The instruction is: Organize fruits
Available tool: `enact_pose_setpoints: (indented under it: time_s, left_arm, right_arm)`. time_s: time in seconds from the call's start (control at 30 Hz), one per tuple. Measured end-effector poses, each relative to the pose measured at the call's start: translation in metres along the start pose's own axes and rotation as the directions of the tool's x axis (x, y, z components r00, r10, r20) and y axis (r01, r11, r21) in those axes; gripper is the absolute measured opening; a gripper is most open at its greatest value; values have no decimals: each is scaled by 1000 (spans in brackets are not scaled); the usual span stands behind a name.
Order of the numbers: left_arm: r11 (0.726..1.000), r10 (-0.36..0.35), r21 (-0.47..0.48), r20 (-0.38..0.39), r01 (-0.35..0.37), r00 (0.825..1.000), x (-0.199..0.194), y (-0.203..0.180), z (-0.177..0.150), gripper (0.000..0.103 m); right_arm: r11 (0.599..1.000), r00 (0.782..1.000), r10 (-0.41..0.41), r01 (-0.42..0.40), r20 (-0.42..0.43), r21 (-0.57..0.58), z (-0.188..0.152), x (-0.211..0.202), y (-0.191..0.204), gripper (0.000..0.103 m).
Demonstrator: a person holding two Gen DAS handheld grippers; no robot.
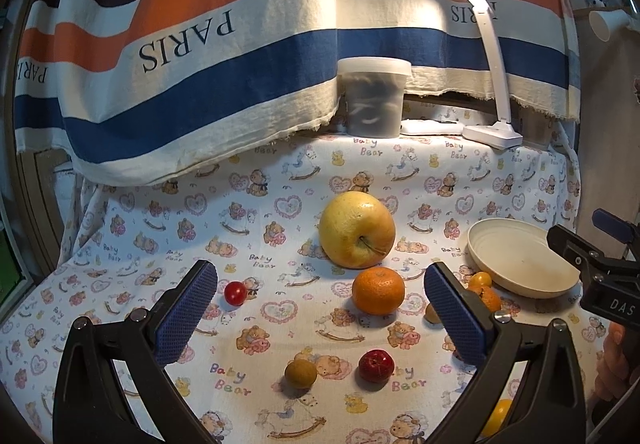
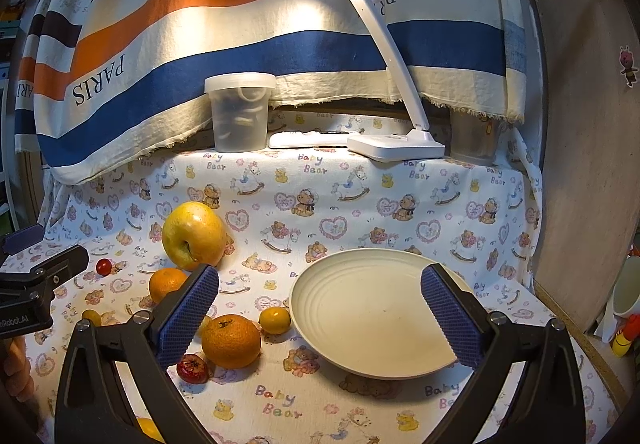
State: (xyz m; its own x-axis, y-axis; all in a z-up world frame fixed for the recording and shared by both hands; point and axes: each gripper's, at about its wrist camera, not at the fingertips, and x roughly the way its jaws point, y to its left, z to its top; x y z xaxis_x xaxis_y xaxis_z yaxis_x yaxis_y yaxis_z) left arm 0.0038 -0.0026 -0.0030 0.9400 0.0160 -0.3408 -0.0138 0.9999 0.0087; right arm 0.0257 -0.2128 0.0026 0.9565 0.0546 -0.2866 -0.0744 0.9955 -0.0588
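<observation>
A yellow apple (image 1: 357, 230) lies mid-table, also in the right wrist view (image 2: 194, 235). In front of it is an orange (image 1: 378, 290). A second orange (image 2: 231, 341), a small yellow fruit (image 2: 275, 320) and a small dark red fruit (image 2: 193, 368) lie left of the cream plate (image 2: 372, 308), which holds nothing. A cherry tomato (image 1: 235, 293), a brown round fruit (image 1: 300, 374) and a small red fruit (image 1: 375, 365) lie near my left gripper (image 1: 320, 318), which is open and empty. My right gripper (image 2: 320, 318) is open and empty above the plate's front.
A lidded plastic tub (image 1: 374, 96), a white remote (image 2: 310, 139) and a white desk lamp (image 2: 396, 146) stand at the back under a striped hanging cloth (image 1: 192, 56). A board (image 2: 588, 164) borders the right side. The right gripper's body (image 1: 600, 268) shows at the right edge.
</observation>
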Motion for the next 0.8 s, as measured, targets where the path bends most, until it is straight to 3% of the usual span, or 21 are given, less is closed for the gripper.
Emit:
enact_pose_setpoints:
  time_s: [0.17, 0.3, 0.57, 0.8]
  left_arm:
    - [999, -38, 22, 17, 38, 999, -4, -4, 0, 103]
    - [999, 10, 33, 8, -10, 1000, -5, -9, 1, 103]
    - [1000, 7, 13, -9, -7, 1000, -2, -5, 0, 103]
    - [998, -62, 16, -50, 63, 997, 3, -7, -1, 103]
  right_arm:
    - [1000, 1000, 3, -3, 2, 6, 0, -1, -1, 102]
    - [1000, 1000, -2, 2, -5, 11, 0, 1, -3, 102]
    - [1000, 1000, 0, 0, -3, 2, 0, 0, -3, 102]
    - [1000, 1000, -2, 2, -18, 9, 0, 3, -2, 102]
